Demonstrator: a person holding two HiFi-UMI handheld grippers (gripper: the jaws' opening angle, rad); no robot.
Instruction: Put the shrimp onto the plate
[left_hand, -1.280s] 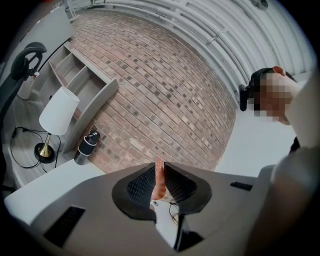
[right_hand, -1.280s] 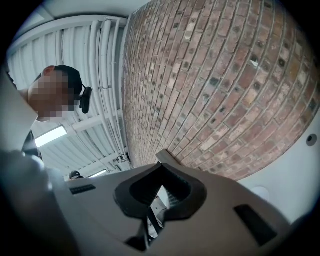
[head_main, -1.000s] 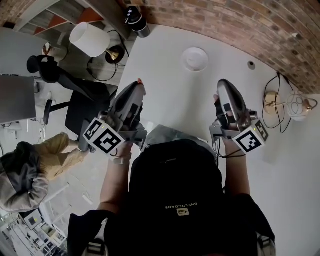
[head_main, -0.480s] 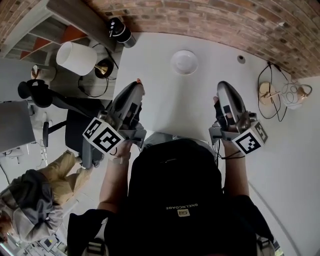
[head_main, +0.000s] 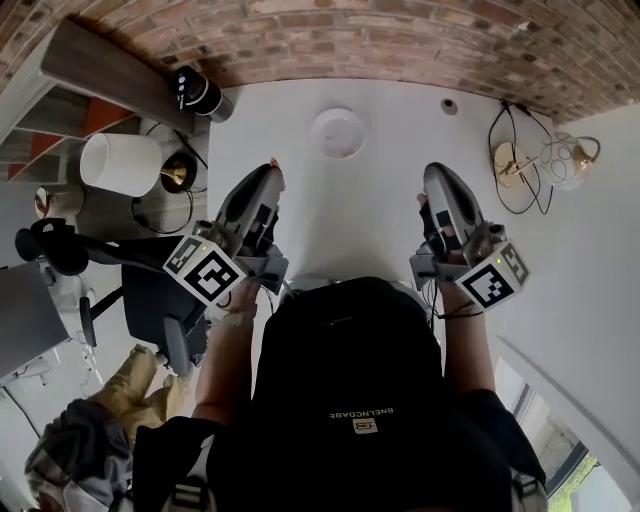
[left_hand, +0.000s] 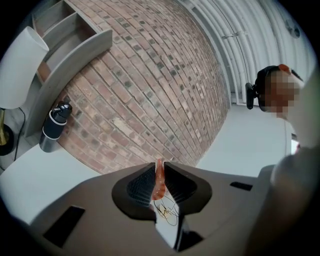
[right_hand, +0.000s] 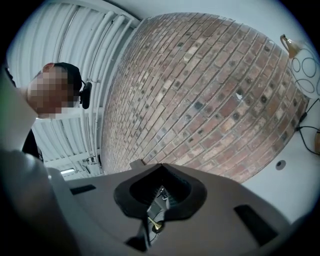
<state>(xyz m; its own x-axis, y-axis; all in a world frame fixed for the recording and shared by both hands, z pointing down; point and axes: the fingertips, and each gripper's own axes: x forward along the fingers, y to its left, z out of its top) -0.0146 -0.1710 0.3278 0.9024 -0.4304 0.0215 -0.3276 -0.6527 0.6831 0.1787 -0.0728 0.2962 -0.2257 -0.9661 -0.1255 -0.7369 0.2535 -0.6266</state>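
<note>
White table (head_main: 340, 215) bearing a plate (head_main: 338, 132) and dark cylinder (head_main: 198, 93)

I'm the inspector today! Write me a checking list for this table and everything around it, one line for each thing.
Surface: white table, things only along its far edge.
Job's things: white plate near the wall, looks empty; shrimp not yet on it.
Clutter: dark cylinder at the far left corner; small round thing by the wall.
Grippers: left gripper shut on the shrimp; right gripper shut, holding nothing.
Cables: black cable looped on the table's right side.
Surroundings: brick wall, shelf, white lamp, a person at the lower left.
</note>
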